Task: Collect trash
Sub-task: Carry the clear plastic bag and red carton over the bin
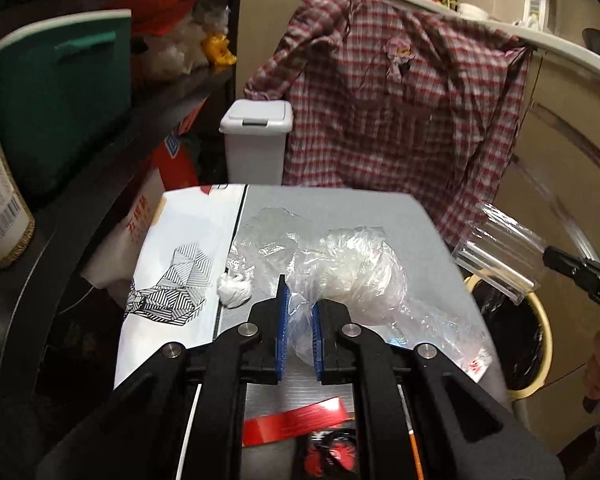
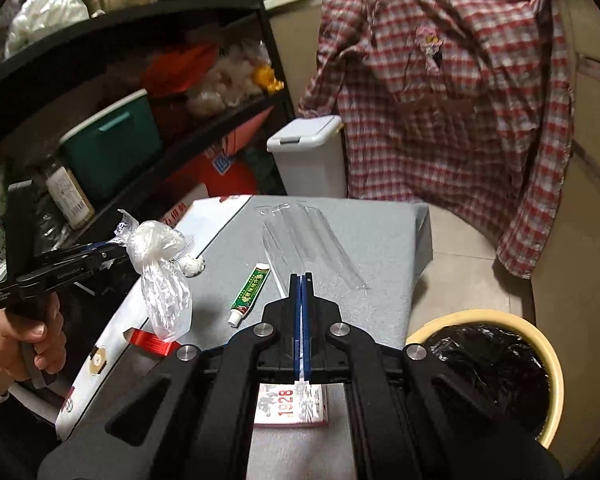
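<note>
My left gripper (image 1: 299, 312) is shut on a crumpled clear plastic bag (image 1: 348, 272), which hangs from its blue pads above the grey table top (image 1: 360, 208). The right wrist view shows that gripper (image 2: 125, 251) at the left, held by a hand, with the bag (image 2: 162, 280) dangling. My right gripper (image 2: 302, 278) is shut on the edge of a clear ribbed plastic package (image 2: 312, 240), lifted off the table. In the left wrist view that right gripper (image 1: 546, 256) and package (image 1: 496, 252) hang above a yellow bin with a black liner (image 1: 540, 312). A white tissue ball (image 1: 234, 288) lies on the table.
On the table lie a toothpaste tube (image 2: 248, 294), a red wrapper (image 2: 152, 342), a "1928" card pack (image 2: 290, 404) and a white patterned paper bag (image 1: 180, 276). The yellow bin (image 2: 540, 344) stands right of the table. A white lidded bin (image 2: 308, 156), plaid shirt (image 2: 440, 100) and cluttered shelves stand behind.
</note>
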Action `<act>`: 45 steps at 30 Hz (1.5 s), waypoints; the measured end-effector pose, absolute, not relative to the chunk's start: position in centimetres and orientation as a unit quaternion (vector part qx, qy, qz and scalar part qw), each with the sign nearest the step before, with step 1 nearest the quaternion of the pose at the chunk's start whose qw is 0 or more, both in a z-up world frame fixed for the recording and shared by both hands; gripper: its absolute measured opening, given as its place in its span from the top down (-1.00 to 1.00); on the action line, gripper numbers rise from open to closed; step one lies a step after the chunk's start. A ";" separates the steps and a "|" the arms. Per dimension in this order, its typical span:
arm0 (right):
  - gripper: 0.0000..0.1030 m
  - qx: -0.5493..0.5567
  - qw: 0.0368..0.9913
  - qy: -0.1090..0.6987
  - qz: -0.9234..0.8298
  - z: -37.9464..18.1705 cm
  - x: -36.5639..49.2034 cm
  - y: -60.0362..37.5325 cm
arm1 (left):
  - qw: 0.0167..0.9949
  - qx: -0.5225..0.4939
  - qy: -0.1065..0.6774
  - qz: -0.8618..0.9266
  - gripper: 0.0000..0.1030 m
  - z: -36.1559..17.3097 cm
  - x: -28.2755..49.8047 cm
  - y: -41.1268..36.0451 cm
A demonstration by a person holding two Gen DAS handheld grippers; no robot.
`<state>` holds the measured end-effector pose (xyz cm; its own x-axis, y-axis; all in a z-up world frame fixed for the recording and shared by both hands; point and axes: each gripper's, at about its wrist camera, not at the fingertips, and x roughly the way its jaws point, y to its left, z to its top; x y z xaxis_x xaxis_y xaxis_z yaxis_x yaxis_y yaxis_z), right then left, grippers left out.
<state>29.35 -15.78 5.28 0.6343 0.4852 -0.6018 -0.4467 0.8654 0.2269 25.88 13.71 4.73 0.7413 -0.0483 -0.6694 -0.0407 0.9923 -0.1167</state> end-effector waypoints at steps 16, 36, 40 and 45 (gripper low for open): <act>0.98 0.062 0.936 0.276 0.210 10.0 22.7 -22.3 | 0.944 -0.079 0.316 -0.052 0.81 8.8 22.8 8.2; 0.99 0.073 0.953 0.263 0.134 9.1 20.3 -29.6 | 0.940 -0.054 0.316 -0.117 0.81 8.8 22.5 -2.5; 0.99 0.079 0.953 0.266 0.118 8.6 20.5 -31.3 | 0.938 -0.051 0.322 -0.122 0.81 8.2 22.9 -5.0; 0.99 0.093 0.953 0.272 0.100 7.9 21.0 -33.0 | 0.937 -0.034 0.324 -0.125 0.81 8.0 23.7 -7.9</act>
